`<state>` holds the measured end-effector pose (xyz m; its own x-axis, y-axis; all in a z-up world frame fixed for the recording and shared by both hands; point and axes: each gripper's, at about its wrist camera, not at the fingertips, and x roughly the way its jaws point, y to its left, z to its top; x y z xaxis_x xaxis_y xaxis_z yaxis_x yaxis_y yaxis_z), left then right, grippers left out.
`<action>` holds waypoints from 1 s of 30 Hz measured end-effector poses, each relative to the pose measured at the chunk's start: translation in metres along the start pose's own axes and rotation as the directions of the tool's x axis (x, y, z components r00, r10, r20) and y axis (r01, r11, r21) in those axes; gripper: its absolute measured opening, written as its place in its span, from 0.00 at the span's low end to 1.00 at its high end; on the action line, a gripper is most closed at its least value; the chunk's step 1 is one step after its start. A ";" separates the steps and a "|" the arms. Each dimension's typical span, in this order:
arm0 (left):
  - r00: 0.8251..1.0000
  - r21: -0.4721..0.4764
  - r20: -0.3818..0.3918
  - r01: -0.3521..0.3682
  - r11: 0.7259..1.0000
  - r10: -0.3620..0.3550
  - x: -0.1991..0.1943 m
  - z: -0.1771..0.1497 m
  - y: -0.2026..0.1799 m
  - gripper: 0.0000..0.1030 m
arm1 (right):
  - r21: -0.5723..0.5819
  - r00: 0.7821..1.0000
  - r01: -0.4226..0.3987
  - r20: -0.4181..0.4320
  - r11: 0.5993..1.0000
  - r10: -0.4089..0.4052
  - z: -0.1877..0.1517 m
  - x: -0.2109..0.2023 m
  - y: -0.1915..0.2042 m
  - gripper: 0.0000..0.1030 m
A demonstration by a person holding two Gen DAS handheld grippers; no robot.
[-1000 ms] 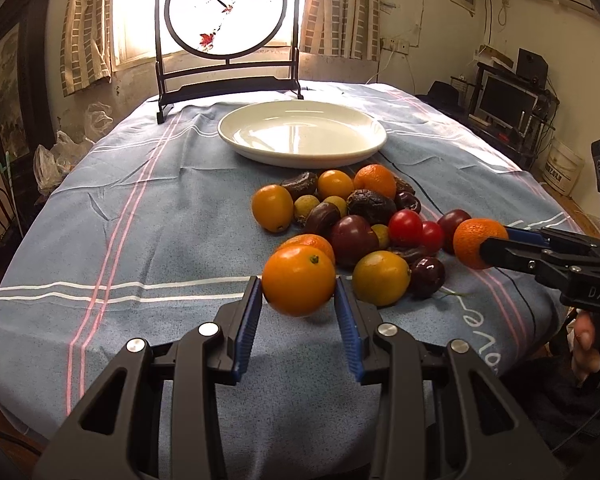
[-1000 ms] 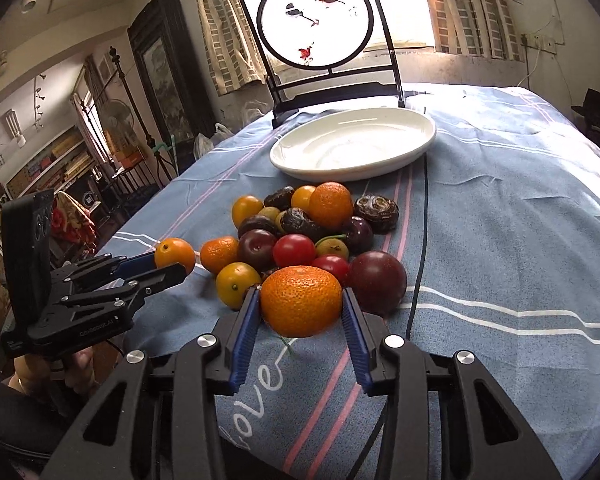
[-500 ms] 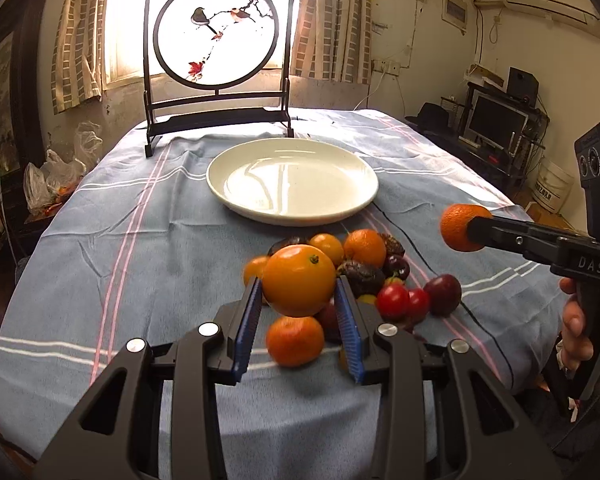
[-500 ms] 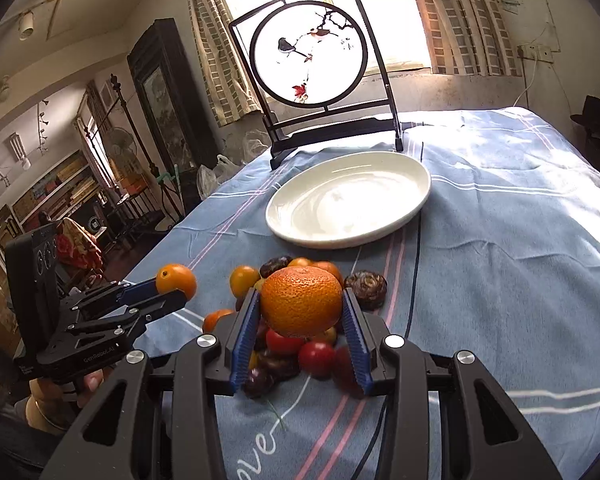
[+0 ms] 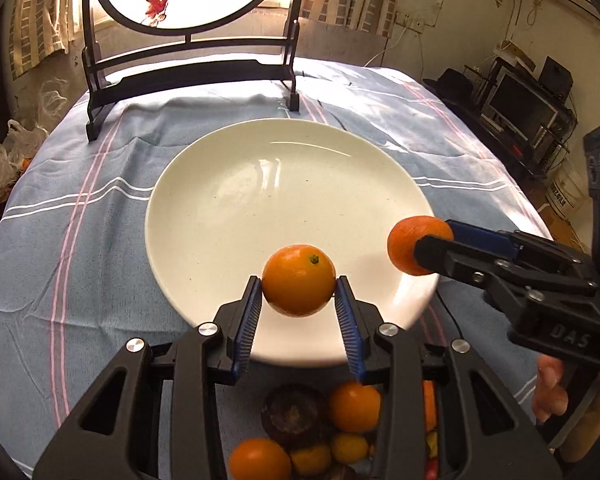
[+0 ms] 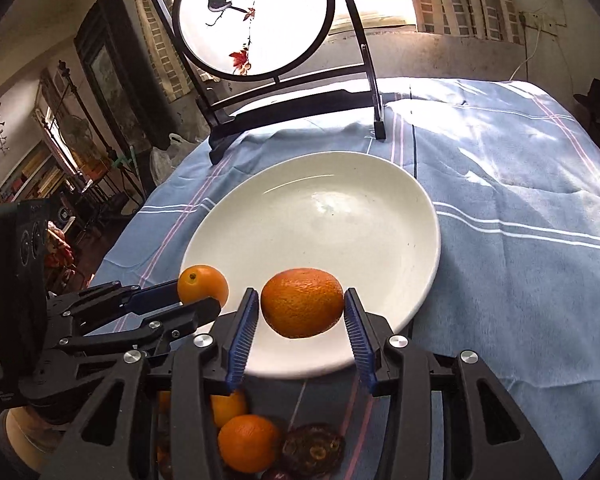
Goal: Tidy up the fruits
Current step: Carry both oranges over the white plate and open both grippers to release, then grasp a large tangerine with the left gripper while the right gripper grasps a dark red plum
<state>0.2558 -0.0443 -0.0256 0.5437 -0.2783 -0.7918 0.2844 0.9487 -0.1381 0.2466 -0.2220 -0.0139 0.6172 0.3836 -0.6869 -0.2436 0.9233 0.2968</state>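
My left gripper [image 5: 299, 300] is shut on a smooth orange [image 5: 299, 280] and holds it over the near rim of the white plate [image 5: 236, 200]. My right gripper [image 6: 302, 312] is shut on a rough-skinned tangerine [image 6: 302, 302] above the plate's near edge [image 6: 380, 240]. Each gripper shows in the other's view: the right one [image 5: 416, 246] to the right with its tangerine, the left one [image 6: 202, 292] to the left with its orange. The plate holds nothing. The fruit pile [image 5: 324, 432] lies below the grippers, partly hidden; it also shows in the right wrist view [image 6: 252, 440].
The plate sits on a blue striped tablecloth [image 5: 80, 220]. A black stand with a round painted screen [image 5: 188, 60] stands at the table's far edge, behind the plate. Furniture and a monitor [image 5: 516, 96] are off the table to the right.
Both grippers have lifted their fruits from the pile and carried them forward over the plate's near rim. The pile has dropped to the bottom of both views.
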 end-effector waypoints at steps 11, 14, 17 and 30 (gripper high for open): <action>0.988 0.051 0.149 -0.037 0.998 0.029 -0.091 -0.075 0.006 0.70 | -0.072 0.993 0.066 0.106 0.995 -0.058 -0.059 -0.079 0.018 0.57; 0.992 0.124 0.119 -0.047 0.991 0.033 -0.105 -0.116 -0.001 0.70 | -0.081 0.993 0.051 0.108 0.995 -0.042 -0.094 -0.101 0.022 0.59; 0.996 0.167 0.080 -0.061 0.984 0.048 -0.108 -0.153 -0.004 0.70 | -0.088 0.991 0.064 0.124 0.994 -0.053 -0.125 -0.121 0.025 0.59; 0.999 0.082 0.016 0.028 0.996 -0.030 -0.066 -0.171 -0.004 0.52 | -0.089 0.990 0.108 0.098 0.990 -0.099 -0.177 -0.135 0.029 0.59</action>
<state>0.0837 -0.0036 -0.0745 0.5478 -0.3087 -0.7775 0.3635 0.9249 -0.1111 0.0237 -0.2440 -0.0296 0.7087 0.2870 -0.6445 -0.2411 0.9570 0.1610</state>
